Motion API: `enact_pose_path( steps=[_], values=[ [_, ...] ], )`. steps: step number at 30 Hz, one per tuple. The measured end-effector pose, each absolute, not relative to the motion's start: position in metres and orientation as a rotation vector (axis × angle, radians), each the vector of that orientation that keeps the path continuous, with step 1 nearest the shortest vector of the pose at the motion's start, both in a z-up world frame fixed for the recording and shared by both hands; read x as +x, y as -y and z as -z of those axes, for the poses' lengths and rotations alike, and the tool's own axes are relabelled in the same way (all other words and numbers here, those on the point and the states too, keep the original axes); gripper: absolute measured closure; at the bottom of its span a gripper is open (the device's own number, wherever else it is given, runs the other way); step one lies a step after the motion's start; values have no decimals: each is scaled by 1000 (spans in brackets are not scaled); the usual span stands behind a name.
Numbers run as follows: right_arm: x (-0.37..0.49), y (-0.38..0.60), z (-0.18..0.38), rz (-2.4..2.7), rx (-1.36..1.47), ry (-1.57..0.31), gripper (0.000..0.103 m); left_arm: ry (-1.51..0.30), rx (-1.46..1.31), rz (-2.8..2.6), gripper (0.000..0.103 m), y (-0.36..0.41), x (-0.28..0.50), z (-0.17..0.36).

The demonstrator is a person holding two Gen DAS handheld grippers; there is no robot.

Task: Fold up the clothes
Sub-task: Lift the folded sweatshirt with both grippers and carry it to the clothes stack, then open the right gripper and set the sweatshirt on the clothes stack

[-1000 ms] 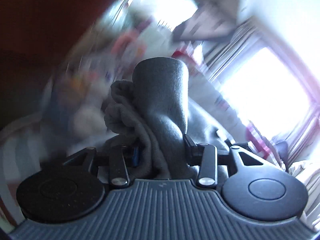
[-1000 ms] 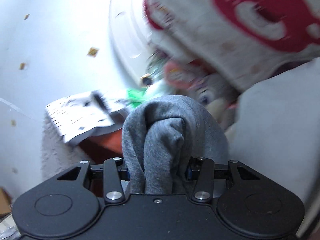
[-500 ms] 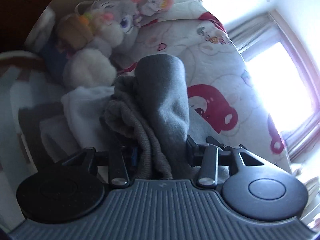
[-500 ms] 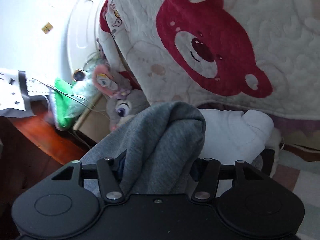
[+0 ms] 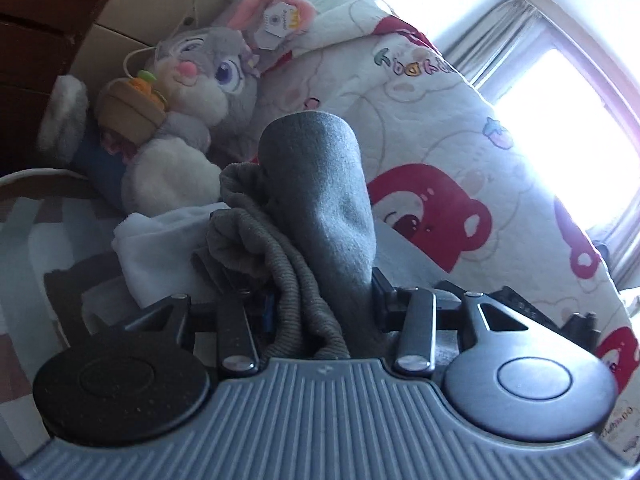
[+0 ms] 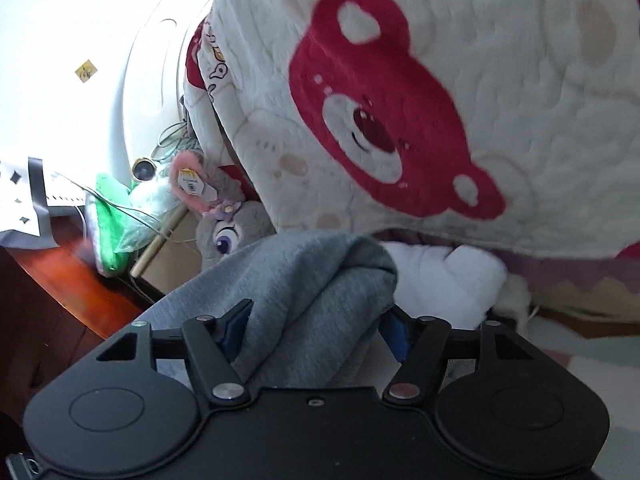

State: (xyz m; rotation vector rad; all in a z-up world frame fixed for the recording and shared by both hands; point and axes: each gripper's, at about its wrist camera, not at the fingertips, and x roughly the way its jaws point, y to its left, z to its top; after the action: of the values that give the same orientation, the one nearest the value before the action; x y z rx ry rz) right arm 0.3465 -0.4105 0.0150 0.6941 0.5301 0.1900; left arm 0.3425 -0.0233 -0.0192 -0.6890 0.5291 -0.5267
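Grey garment (image 5: 320,208) bunched centre frame in both wrist views, soft, limp, thick knit; it sags, won't slip. Left tool (image 5: 320,300) clamps a ribbed edge. Right tool (image 6: 312,328) jaws opening, cloth (image 6: 304,280) draped between. Best hold: hem or corners.

The bed (image 5: 28,240) carries a white folded cloth (image 5: 160,240); a plush rabbit (image 5: 192,92) lies at eleven o'clock, a bear-print quilt (image 5: 460,152) at two.

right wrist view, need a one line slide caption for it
Right gripper, jaws opening, with bunched grey knit garment between them, before a white quilt with red bears and a grey plush rabbit.
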Motion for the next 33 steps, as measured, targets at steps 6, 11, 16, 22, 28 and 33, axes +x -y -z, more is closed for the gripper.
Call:
enact_pose_path(
  steps=[6,11,16,22,28,33],
  values=[
    [331,363,-38,-164,259,-364,50,-560,-700,519,61,26,346,20],
    [337,341,-17,5,35,-380,33,-632,-741,493,57,27,350,26],
    [333,303,-39,106,-194,-423,41,-658,-695,451,55,32,351,14],
    [304,266,-63,-149,-203,-444,47,-708,-700,412,52,30,355,10],
    [297,255,-78,-197,-207,-719,47,-749,-708,403,51,26,351,8],
    [283,264,-111,-266,-369,-816,45,-744,-670,397,51,26,348,-4]
  ],
)
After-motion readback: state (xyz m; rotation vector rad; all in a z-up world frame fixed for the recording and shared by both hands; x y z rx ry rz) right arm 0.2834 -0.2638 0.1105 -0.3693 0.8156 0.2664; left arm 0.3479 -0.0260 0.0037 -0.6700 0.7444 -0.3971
